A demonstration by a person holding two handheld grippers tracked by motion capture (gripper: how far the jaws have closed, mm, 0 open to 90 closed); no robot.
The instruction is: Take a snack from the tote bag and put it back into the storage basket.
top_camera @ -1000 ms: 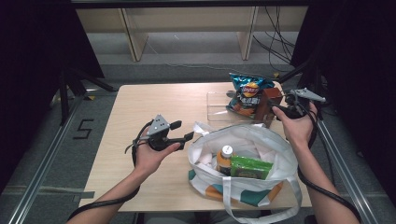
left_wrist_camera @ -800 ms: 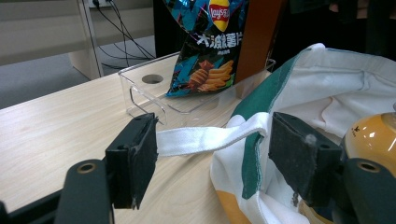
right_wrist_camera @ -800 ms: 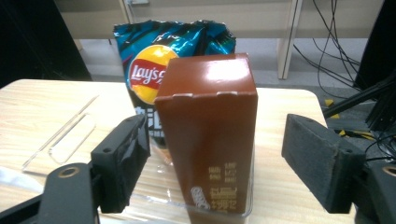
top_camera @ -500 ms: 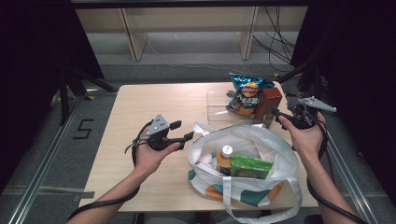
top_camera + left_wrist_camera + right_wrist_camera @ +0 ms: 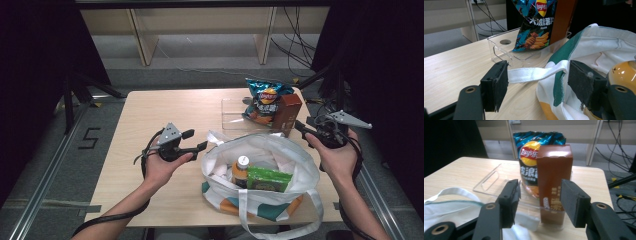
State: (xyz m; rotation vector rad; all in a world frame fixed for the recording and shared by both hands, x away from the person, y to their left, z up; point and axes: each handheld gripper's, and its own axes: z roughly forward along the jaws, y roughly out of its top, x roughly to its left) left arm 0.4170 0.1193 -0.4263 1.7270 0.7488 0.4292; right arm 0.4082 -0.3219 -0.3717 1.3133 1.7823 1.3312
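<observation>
Beside the tote bag [image 5: 260,165], on its far right, your right gripper [image 5: 303,129] faces the brown carton [image 5: 554,182] standing in the clear tray [image 5: 235,112] with the chip bag [image 5: 264,100]. Its jaws have just been closing, yet nothing sits between them; they line up for a side grip. Your left gripper [image 5: 537,86], jaws apart, straddles the bag's white handle [image 5: 534,73] unclamped, probably to steady the mouth.

Orange bottle [image 5: 240,169], green packet [image 5: 269,178] inside tote bag [image 5: 300,162]; wooden table [image 5: 165,107].
</observation>
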